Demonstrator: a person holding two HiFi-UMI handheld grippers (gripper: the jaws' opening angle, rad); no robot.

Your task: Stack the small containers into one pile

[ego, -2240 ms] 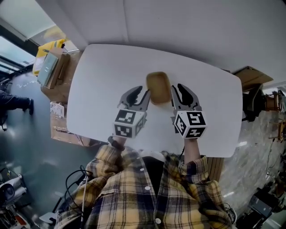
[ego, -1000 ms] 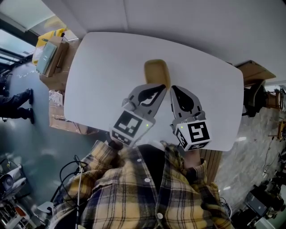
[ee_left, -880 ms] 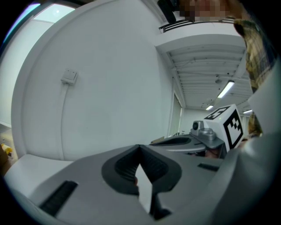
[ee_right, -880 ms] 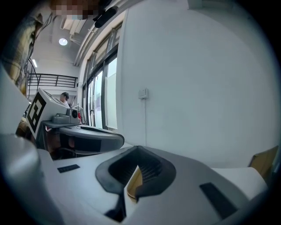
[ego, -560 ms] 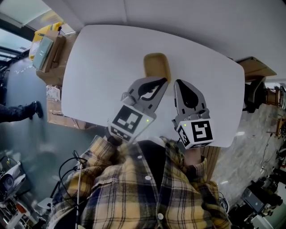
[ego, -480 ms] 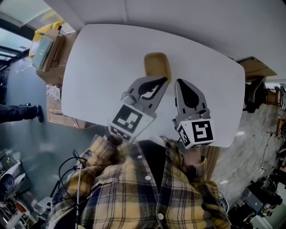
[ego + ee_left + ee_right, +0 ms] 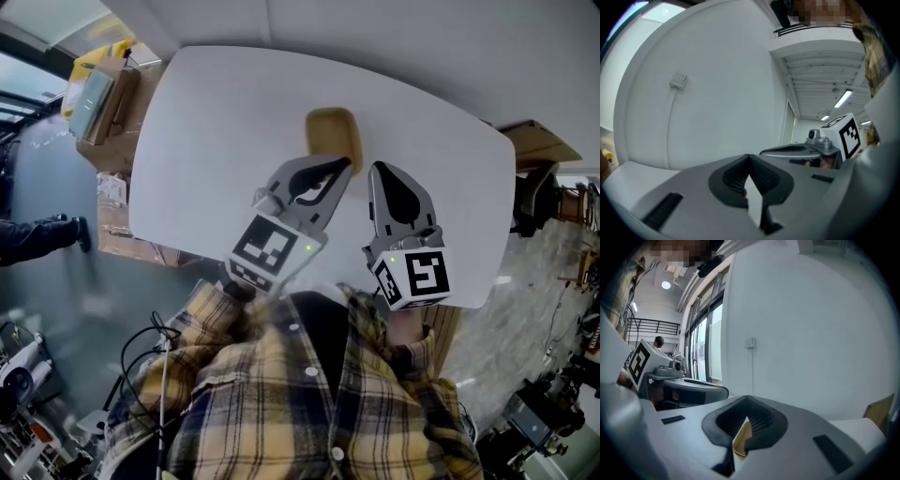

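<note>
— Where does the task's thing sit?

— A tan, rounded-rectangular container (image 7: 330,141) lies on the white table with rounded corners (image 7: 216,141), about mid-table toward the far edge. From above I cannot tell whether it is one piece or several nested.

— And the claws?

— Both are pinched together with nothing between them. The left gripper (image 7: 341,168) has its pads meeting at the tip (image 7: 749,157) and faces a pale wall. The right gripper (image 7: 379,172) is closed too (image 7: 747,400), and a slice of the container (image 7: 740,439) shows through the gap below its tips, lying on the table beyond.

— Do they touch it?

— In the head view the left tip overlaps the container's near right corner; contact cannot be judged. The right tip sits just beside it.

— Anything else?

— A yellow plaid shirt (image 7: 309,403) in the foreground, cardboard boxes (image 7: 103,103) left of the table.
</note>
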